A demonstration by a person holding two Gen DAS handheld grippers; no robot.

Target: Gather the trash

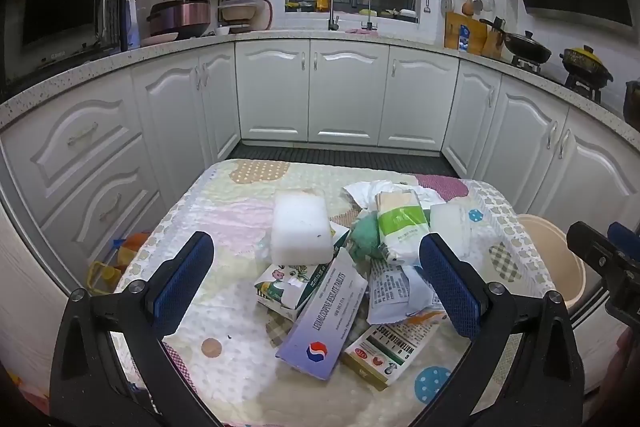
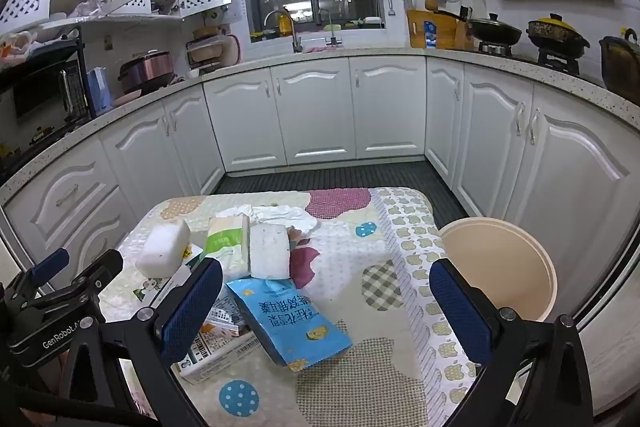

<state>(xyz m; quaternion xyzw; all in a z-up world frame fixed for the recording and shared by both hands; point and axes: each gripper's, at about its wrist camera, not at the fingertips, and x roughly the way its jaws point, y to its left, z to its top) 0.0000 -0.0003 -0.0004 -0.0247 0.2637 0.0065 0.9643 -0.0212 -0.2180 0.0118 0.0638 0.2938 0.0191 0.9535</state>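
Note:
A pile of trash lies on the quilted table (image 1: 224, 211): a white foam block (image 1: 301, 227) (image 2: 164, 248), a purple tablet box (image 1: 324, 323), a watermelon frost box (image 1: 390, 349), a green-and-white packet (image 1: 400, 227) (image 2: 224, 241), crumpled white paper (image 1: 372, 189) (image 2: 286, 214), a second foam piece (image 2: 269, 251) and a blue snack bag (image 2: 288, 315). A beige bin (image 2: 500, 267) (image 1: 556, 255) stands right of the table. My left gripper (image 1: 316, 267) is open and empty above the pile. My right gripper (image 2: 326, 291) is open and empty over the table's right part.
White kitchen cabinets (image 1: 312, 91) wrap around the table on three sides. A dark floor mat (image 2: 320, 179) lies beyond the table. A yellow and orange object (image 1: 116, 259) sits on the floor left of the table. The left gripper also shows in the right wrist view (image 2: 76, 267).

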